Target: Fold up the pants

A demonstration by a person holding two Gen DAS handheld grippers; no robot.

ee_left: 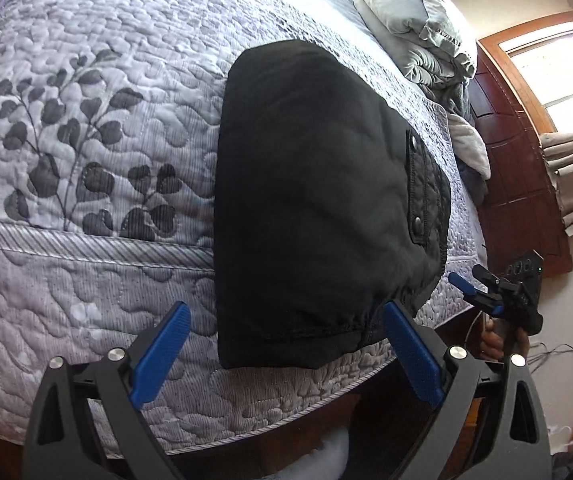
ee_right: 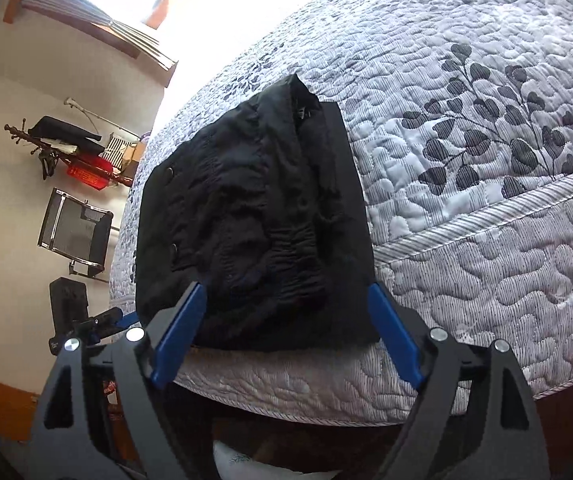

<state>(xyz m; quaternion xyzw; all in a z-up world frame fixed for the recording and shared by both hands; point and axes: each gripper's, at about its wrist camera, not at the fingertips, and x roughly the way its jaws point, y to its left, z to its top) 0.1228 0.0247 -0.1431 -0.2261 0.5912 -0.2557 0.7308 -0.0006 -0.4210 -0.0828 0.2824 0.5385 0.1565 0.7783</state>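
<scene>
The black pants (ee_left: 318,200) lie folded into a compact bundle on the quilted bed near its front edge; a pocket flap with snaps shows on one side. They also show in the right wrist view (ee_right: 254,224), with the elastic waistband on top. My left gripper (ee_left: 286,312) is open and empty, its blue pads either side of the bundle's near edge, just in front of it. My right gripper (ee_right: 286,292) is open and empty, also straddling the bundle's near edge. The right gripper also shows in the left wrist view (ee_left: 474,288), off the bed corner.
The grey leaf-print quilt (ee_left: 86,140) covers the bed. Pillows and bedding (ee_left: 414,20) are piled at the head by a wooden headboard (ee_left: 518,168). A mesh chair (ee_right: 74,236) and a cluttered rack (ee_right: 82,156) stand by the wall beyond the bed.
</scene>
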